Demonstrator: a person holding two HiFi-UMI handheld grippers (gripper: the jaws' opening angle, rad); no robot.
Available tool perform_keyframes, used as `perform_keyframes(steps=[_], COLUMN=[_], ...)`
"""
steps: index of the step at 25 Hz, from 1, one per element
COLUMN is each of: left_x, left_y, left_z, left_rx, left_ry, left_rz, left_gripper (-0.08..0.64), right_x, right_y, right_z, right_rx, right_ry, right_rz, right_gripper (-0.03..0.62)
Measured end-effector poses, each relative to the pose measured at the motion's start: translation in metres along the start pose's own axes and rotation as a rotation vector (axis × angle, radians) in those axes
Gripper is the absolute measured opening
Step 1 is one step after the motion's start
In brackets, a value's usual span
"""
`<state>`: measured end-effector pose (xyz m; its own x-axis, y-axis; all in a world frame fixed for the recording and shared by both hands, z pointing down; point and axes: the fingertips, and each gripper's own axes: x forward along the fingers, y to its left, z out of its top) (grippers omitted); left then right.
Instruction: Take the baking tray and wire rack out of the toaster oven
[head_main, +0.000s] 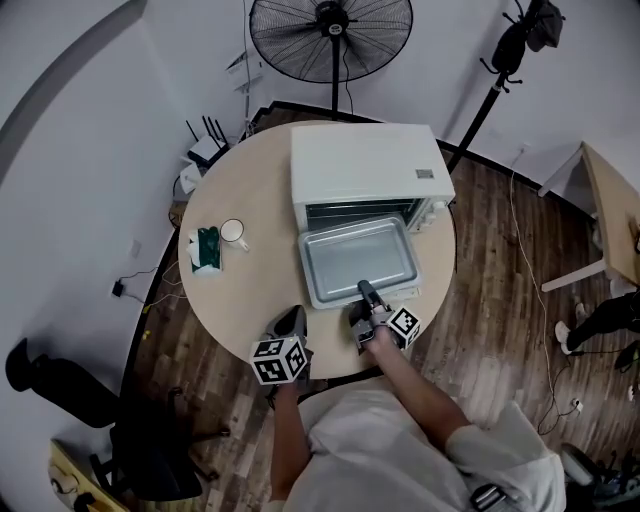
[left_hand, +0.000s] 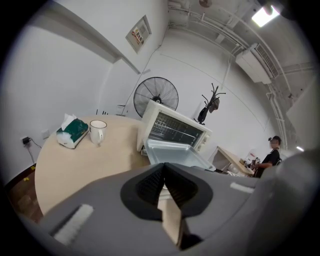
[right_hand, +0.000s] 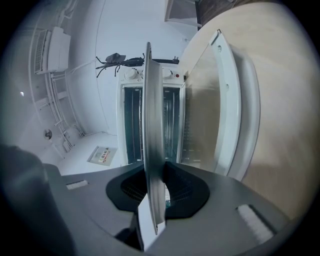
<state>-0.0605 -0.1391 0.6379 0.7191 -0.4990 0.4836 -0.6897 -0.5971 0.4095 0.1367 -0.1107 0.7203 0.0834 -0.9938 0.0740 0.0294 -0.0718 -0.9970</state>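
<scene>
Head view: the right gripper (head_main: 368, 300) clamps the near rim of the shallow silver metal baking tray (head_main: 358, 255), which lies over the open door of the white toaster oven (head_main: 365, 165) on the round beige table (head_main: 240, 300). Left gripper view: the left gripper (left_hand: 164, 167) has its jaws pressed together on nothing, above the tabletop. Right gripper view: the tray's edge sits pinched between narrowly parted pads.

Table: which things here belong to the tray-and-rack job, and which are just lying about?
In the job: toaster oven, baking tray, wire rack, right hand-held gripper clamped on the baking tray's edge.
Lying about: mug, tissue pack, fan, coat stand.
</scene>
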Motion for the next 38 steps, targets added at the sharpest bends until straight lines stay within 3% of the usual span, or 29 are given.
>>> perform_keyframes(steps=[14,26,29,38], left_x=[-0.022,-0.060,-0.069,-0.088], left_y=[0.039,0.096,0.111,0.135], left_z=[-0.018,-0.042,-0.047,-0.064], left_rx=[-0.110,-0.223,-0.259,-0.330], left_ry=[-0.032,-0.056,-0.075,-0.104], left_rz=[0.101,0.244,0.268,0.314], left_gripper=[0.056,0.057,0.057,0.057], right_x=[0.010,0.002,0.001,-0.012], right_y=[0.004,-0.008,-0.005,-0.015], right_z=[-0.052,-0.110,-0.129,-0.158], right_rx=[-0.068,-0.114,-0.110,-0.138], right_ry=[0.182,0.367,0.425,0.536], right_rz=[0.029,-0.024,0.014,-0.058], right_gripper=[0.072,0.072,0.072,0.074])
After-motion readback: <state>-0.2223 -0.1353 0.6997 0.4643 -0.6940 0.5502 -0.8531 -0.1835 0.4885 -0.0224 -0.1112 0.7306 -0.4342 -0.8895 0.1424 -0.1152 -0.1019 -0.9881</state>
